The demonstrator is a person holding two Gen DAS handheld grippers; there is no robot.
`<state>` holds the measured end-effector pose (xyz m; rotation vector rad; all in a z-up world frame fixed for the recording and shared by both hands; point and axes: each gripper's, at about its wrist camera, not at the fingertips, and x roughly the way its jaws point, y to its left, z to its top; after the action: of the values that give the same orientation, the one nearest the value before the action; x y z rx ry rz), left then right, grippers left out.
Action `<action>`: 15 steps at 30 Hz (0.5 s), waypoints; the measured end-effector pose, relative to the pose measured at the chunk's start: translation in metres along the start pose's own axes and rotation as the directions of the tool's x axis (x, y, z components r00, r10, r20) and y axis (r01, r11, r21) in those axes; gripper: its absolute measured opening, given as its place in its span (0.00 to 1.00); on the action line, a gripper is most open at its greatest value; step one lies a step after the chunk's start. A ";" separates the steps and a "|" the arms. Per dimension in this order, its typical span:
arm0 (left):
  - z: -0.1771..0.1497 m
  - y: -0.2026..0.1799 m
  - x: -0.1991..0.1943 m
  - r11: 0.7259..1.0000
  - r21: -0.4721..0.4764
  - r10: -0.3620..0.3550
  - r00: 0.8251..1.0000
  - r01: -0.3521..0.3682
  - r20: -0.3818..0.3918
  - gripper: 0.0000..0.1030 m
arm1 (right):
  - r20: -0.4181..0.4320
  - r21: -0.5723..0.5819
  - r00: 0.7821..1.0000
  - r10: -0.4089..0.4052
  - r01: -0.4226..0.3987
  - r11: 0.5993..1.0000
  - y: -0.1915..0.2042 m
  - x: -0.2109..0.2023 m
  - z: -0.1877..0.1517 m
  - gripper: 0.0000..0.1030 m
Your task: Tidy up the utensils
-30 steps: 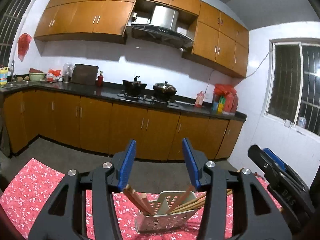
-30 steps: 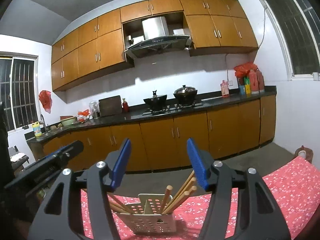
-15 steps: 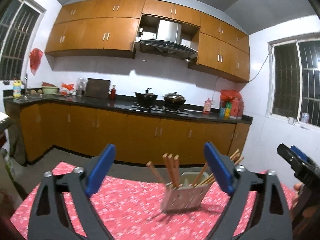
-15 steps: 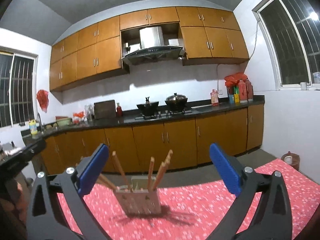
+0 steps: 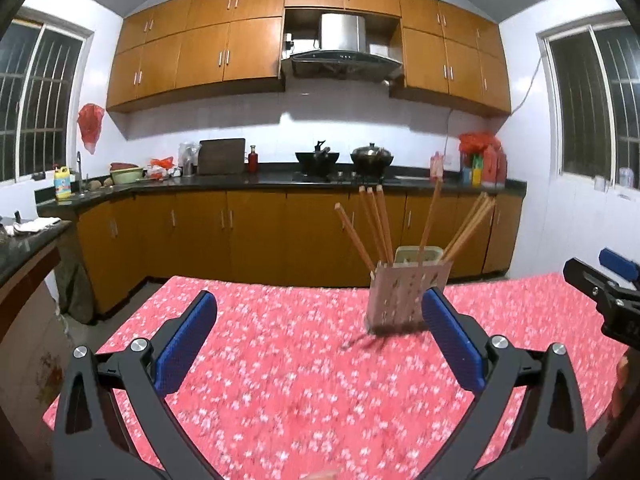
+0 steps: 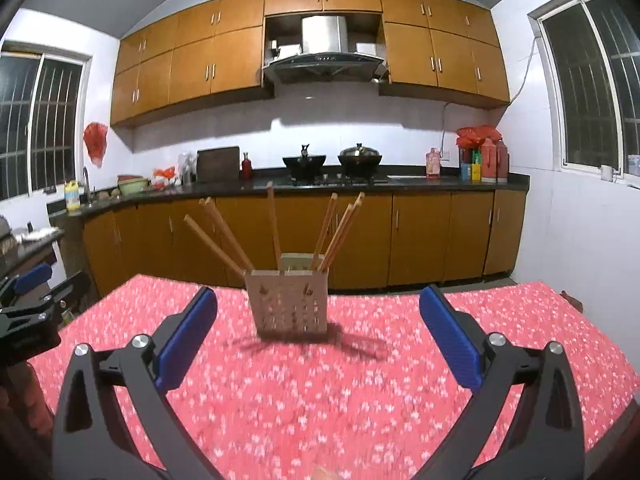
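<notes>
Chopsticks (image 6: 272, 224) parked upright in holder (image 6: 291, 304), job looks done.
My left gripper (image 5: 318, 334) jaws opening, right gripper (image 6: 318, 330) wide, both empty, short of the holder.

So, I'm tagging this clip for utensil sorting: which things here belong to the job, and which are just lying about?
Job:
- chopsticks
- perforated holder
- left gripper, jaws opening, nothing between
- right gripper, open

Lying about:
- two pots
- cutting board
- bottles
- green bowl
</notes>
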<state>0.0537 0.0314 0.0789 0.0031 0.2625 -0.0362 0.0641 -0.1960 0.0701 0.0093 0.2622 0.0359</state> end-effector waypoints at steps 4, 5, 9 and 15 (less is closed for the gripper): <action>-0.017 -0.003 -0.011 1.000 0.028 0.007 1.000 -0.007 -0.005 0.98 | -0.013 -0.027 1.000 -0.024 0.024 0.999 0.006 -0.010 -0.018 0.96; -0.021 -0.005 -0.013 0.999 0.032 0.005 1.000 -0.005 -0.008 0.98 | -0.014 -0.030 0.999 -0.029 0.029 0.999 0.007 -0.012 -0.023 0.96; -0.031 -0.005 -0.019 1.000 0.018 -0.007 1.000 0.008 -0.019 0.98 | -0.024 -0.023 0.999 -0.042 0.041 0.999 0.003 -0.020 -0.039 0.96; -0.049 -0.005 -0.025 1.000 -0.006 -0.012 0.999 0.012 -0.045 0.98 | -0.043 0.011 0.998 -0.055 0.056 0.998 -0.002 -0.028 -0.059 0.96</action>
<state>0.0164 0.0280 0.0379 -0.0037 0.3080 -0.0470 0.0213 -0.1990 0.0204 0.0138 0.3052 -0.0208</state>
